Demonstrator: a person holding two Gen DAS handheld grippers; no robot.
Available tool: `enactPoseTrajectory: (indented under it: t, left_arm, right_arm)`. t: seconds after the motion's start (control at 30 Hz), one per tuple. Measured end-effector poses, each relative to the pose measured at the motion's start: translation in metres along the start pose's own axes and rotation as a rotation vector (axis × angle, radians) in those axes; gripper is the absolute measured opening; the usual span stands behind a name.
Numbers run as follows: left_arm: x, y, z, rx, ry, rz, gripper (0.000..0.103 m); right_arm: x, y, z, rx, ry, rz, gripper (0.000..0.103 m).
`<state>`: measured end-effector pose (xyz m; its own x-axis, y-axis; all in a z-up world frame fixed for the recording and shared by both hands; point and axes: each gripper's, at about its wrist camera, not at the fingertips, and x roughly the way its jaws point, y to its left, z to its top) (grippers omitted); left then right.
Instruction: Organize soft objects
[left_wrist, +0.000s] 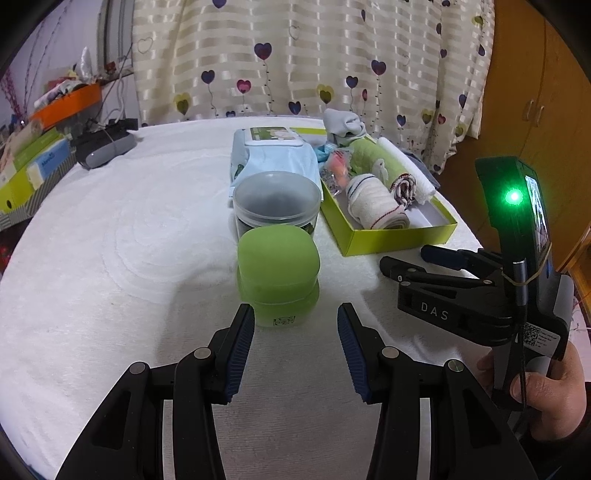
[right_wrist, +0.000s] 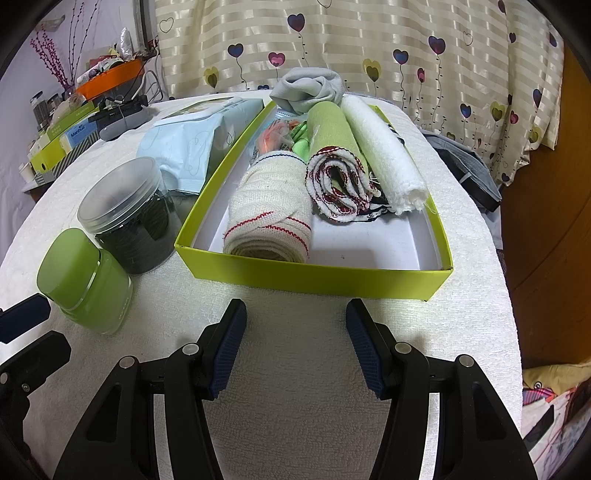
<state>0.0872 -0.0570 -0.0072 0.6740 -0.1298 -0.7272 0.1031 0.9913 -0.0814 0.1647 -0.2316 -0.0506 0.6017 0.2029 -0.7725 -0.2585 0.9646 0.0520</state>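
Rolled cloths (right_wrist: 271, 218) sit packed in green box (right_wrist: 314, 275); both tools, left (left_wrist: 295, 347) and right (right_wrist: 295, 345), jaws apart and empty; left risks toppling green jar (left_wrist: 277, 273) just ahead

Rolled towels (right_wrist: 269, 218) and grey socks (right_wrist: 306, 90) lie in the green box (right_wrist: 314, 277).

Left wrist view: low over white tabletop (left_wrist: 110, 258), looks forward between own fingers toward curtain (left_wrist: 295, 55). Green jar (left_wrist: 277, 273) close at 12 o'clock, dark jar (left_wrist: 276, 201) behind it, lime box (left_wrist: 399, 240) at 1–2 o'clock, right gripper (left_wrist: 402, 264) side-on at 3 o'clock.

Right wrist view: low over same tabletop, faces same curtain. Lime box (right_wrist: 314, 278) near at 12 o'clock, green jar (right_wrist: 85, 280) at 9–10 o'clock, left gripper's fingertips (right_wrist: 26, 314) at 9 o'clock edge.

Shared: both jars, box with rolled cloths, wipes pack (left_wrist: 273, 155), curtain.
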Motion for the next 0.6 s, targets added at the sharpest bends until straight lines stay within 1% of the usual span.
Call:
enactPoseTrajectory:
  t: [0.13, 0.27, 0.47, 0.6]
  left_arm:
    - [-0.0001, 0.0003, -0.0004, -0.009, -0.001, 0.000, 0.045]
    - [0.0002, 0.0008, -0.0008, -0.016, 0.002, -0.017, 0.045]
    - [0.0002, -0.0017, -0.0010, -0.012, 0.000, -0.004, 0.045]
    - [0.0004, -0.0004, -0.0009, -0.013, -0.002, -0.012, 0.045]
  right_arm:
    - [0.0000, 0.0001, 0.0000, 0.000, 0.000, 0.000, 0.057]
    - [-0.0001, 0.0001, 0.0000, 0.000, 0.000, 0.000, 0.057]
    - [0.0000, 0.0001, 0.0000, 0.000, 0.000, 0.000, 0.057]
    - [-0.0001, 0.0000, 0.0000, 0.000, 0.000, 0.000, 0.057]
